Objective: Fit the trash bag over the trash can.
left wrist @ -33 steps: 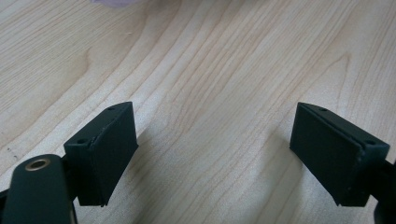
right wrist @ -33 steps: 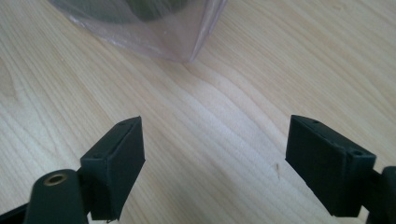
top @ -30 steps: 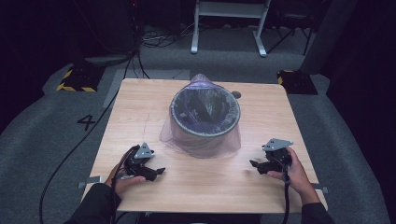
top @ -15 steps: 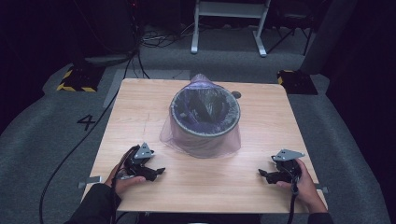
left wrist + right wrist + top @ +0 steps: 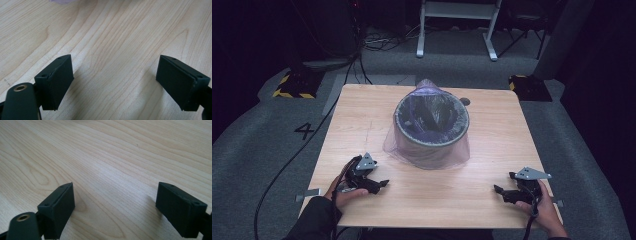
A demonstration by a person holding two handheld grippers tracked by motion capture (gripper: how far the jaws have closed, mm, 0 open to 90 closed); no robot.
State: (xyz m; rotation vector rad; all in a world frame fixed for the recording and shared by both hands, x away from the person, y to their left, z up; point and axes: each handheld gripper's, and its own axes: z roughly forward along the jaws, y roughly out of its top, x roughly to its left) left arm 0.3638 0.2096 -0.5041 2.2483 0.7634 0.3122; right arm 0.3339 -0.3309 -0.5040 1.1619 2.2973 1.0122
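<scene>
Grey round bin lined with a thin purple bag, standing upright mid-worktop, mouth up, long axis vertical, bag edge draped over the rim and down the sides with a peak bunched at the far rim. Left tongs near the bin's near-left, low over bare wood, jaws wide apart, nothing between. Right tongs farther off at the bin's near-right, by the worktop's near edge, jaws likewise apart and empty.

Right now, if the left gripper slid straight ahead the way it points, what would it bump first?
Probably bare table first. The open left gripper shows a sliver of the bin's purple bag at its top edge, so that could come next.
</scene>
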